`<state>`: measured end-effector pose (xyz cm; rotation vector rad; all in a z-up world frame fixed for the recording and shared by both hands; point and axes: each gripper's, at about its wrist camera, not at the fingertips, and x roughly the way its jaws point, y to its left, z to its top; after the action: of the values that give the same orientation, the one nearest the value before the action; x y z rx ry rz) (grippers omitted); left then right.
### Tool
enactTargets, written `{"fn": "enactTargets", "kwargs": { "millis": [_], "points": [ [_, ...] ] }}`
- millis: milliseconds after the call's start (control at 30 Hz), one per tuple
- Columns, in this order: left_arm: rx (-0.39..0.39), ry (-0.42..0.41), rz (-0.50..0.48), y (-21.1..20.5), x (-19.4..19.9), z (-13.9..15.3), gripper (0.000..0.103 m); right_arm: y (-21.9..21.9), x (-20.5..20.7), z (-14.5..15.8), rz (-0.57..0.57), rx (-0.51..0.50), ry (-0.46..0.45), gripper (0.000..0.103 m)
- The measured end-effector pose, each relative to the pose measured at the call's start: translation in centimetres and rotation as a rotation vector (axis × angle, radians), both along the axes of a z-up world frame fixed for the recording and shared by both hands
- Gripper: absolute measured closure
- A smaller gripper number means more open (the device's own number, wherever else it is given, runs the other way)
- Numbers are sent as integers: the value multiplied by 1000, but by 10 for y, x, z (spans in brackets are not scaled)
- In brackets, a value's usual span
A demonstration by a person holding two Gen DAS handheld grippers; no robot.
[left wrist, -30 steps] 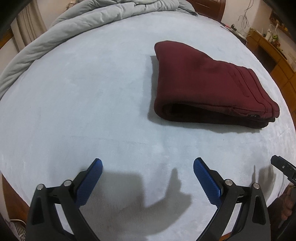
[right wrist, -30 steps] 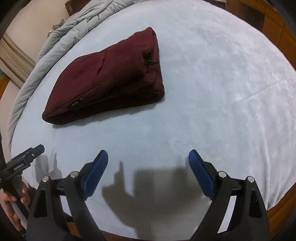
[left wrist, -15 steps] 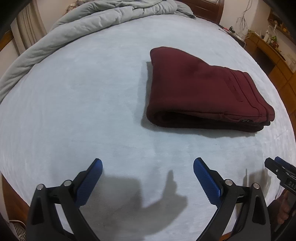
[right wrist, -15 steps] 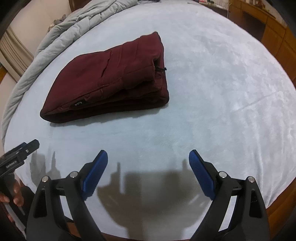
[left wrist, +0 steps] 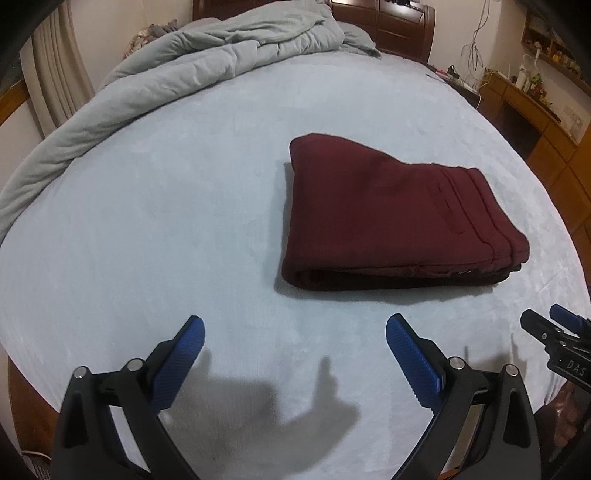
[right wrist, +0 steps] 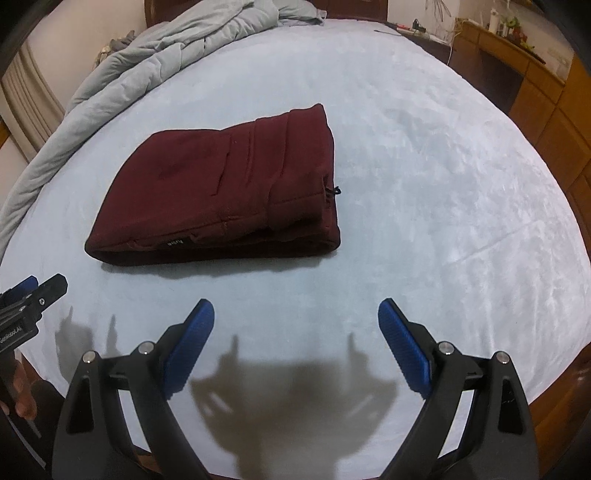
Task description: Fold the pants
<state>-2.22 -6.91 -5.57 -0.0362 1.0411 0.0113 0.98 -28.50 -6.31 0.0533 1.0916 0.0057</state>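
Nearest the lens in the left wrist view, the left gripper (left wrist: 294,332) fills the bottom of the frame: two black plastic arms tipped with ribbed blue pads, spread wide and holding nothing. The right gripper (right wrist: 296,315) sits the same way at the bottom of its own view, fingers wide apart and empty, its shadow falling on the cloth below. Both hang over the near edge of a bed sheet (left wrist: 166,229), pale blue, soft and plush, with faint creases.

Beyond them lies one pair of pants (left wrist: 391,218), dark maroon fleece, folded into a thick, roughly rectangular stack with stitched seams on top. It rests flat on the sheet, right of centre in the left wrist view and left of centre in the right wrist view (right wrist: 229,199), well apart from both grippers.

Farther back, one grey quilted duvet (left wrist: 177,77) is bunched along the upper left. A dark wooden headboard (left wrist: 388,26) stands behind it, and wooden cabinets (left wrist: 546,122) run along the right wall.
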Motion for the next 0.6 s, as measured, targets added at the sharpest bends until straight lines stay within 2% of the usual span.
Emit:
{"fn": "enactTargets", "kwargs": {
  "millis": [333, 600],
  "points": [
    [8, -34, -5, 0, -1, 12, 4, 5, -4, 10, -10, -45, -28, 13],
    [12, -44, -11, -2, -4, 18, 4, 10, -3, 18, 1, -40, -48, 12]
  ]
}}
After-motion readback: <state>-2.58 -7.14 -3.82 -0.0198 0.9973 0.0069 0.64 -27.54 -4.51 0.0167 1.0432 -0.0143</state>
